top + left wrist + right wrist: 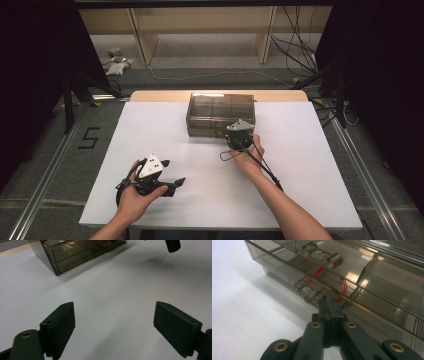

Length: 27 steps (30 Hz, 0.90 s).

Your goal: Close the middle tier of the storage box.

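Observation:
A smoky see-through drawer box (pixel 220 112) stands at the back middle of the white table (pixel 300 165). In the right gripper view its drawer fronts carry clear bar handles (pixel 309 290), and red loops (pixel 343 285) lie inside the box (pixel 387 280). My right gripper (pixel 330 305) is shut, jaws pressed flat together, its tip right beside the lower handle's right end at the drawer front. I see nothing between the jaws. In the high view it (pixel 234 136) sits against the box's front. My left gripper (pixel 172 185) is open low over bare table (pixel 113 325), with the box (pixel 75 252) far ahead.
The white table's wooden far edge (pixel 165 95) shows behind the box. Wide bare surface lies left and right of the box. A cable loop (pixel 227 156) trails from the right gripper. Black stands (pixel 67 100) and floor cables (pixel 300 55) surround the table.

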Each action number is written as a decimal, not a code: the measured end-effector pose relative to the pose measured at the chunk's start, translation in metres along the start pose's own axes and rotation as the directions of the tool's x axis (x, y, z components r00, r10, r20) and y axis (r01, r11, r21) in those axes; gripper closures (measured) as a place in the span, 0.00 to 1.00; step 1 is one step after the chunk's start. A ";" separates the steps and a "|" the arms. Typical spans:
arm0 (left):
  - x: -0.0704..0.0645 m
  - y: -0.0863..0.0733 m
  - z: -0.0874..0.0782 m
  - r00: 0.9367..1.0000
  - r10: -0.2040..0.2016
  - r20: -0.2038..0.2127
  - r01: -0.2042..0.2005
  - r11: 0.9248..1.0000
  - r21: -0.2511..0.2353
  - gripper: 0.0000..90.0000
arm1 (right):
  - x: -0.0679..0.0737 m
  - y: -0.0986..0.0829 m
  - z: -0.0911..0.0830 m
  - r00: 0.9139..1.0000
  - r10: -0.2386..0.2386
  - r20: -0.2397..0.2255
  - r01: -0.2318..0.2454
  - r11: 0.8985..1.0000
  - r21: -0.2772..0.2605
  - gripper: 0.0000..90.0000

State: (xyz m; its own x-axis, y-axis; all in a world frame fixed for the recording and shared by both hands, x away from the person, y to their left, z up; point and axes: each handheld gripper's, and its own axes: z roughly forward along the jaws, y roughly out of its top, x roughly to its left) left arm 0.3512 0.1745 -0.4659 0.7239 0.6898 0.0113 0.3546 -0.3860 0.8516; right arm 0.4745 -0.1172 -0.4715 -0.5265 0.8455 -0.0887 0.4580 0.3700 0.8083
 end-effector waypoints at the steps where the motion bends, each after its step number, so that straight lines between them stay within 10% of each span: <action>1: 0.000 0.000 0.000 1.000 -0.001 0.001 0.001 1.000 0.000 0.20 | 0.000 0.000 0.000 1.000 -0.001 0.001 0.001 1.000 0.000 1.00; 27: 0.000 0.000 0.000 1.000 -0.001 0.001 0.001 1.000 -0.002 0.19 | -0.004 0.003 0.005 1.000 -0.006 0.009 0.006 1.000 -0.006 1.00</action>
State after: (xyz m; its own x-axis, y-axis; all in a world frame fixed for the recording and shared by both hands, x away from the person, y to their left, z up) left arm 0.3510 0.1748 -0.4657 0.7239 0.6899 0.0099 0.3542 -0.3839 0.8528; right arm 0.4817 -0.1170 -0.4717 -0.5228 0.8467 -0.0988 0.4503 0.3727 0.8114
